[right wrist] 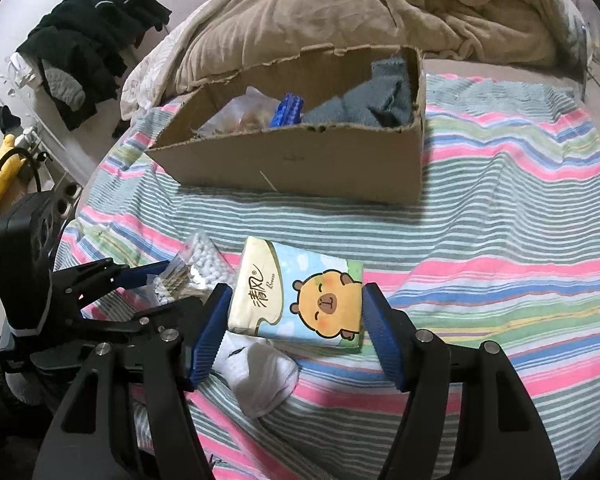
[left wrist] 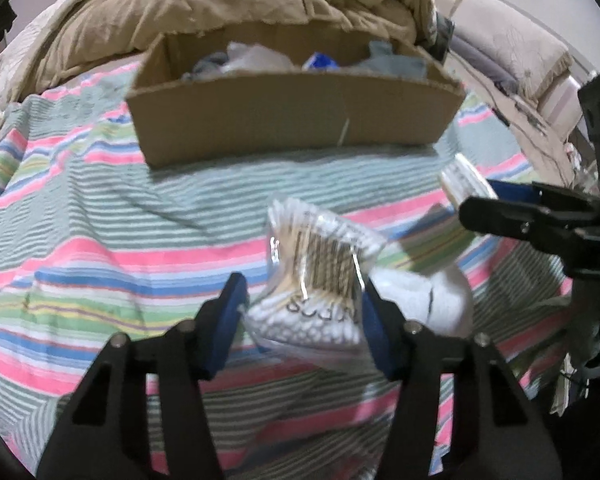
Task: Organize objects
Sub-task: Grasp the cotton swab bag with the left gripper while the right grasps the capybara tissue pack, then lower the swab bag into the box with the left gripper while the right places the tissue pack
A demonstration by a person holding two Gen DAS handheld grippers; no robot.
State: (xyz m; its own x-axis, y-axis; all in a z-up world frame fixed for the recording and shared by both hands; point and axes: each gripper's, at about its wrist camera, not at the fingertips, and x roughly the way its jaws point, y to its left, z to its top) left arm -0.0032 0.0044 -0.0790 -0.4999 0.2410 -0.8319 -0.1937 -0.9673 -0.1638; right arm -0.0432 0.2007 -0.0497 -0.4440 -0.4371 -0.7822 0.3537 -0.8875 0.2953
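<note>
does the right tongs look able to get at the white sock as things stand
Probably not directly. The right tongs sit around the tissue pack, which lies partly over the white sock. The left tongs with the cotton swab bag crowd that side too.

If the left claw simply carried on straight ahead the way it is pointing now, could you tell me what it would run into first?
The left claw already has the bag of cotton swabs between its fingers. Beyond that lies open striped bedsheet, then probably the front wall of the cardboard box, though depth is hard to judge through the fisheye.
</note>
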